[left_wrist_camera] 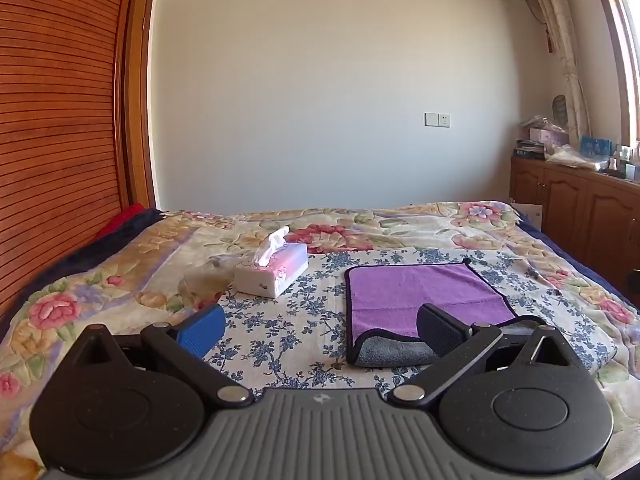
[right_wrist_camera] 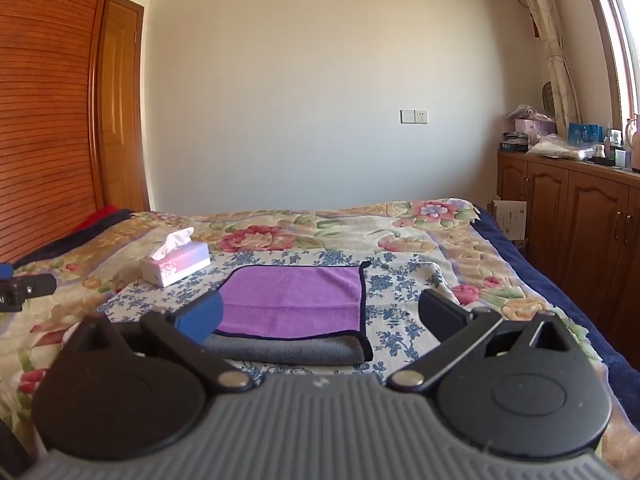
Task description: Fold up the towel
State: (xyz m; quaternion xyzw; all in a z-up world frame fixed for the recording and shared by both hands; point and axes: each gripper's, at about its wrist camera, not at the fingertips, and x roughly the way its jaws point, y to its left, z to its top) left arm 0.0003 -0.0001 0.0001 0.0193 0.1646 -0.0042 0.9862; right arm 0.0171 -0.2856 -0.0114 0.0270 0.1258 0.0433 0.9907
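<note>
My left gripper [left_wrist_camera: 320,330] and right gripper [right_wrist_camera: 320,320] both have jaws spread wide, holding nothing. The purple towel [right_wrist_camera: 294,300] lies on the bed [left_wrist_camera: 100,280], near edge turned up grey; it sits ahead of my right jaws toward their left finger, and behind my left gripper's right finger [left_wrist_camera: 438,334], which covers its near edge. A tissue box [left_wrist_camera: 272,274] sits ahead-left of both jaw pairs, apart from the towel, a cabinet [right_wrist_camera: 580,220] far right; no writing I can read.
</note>
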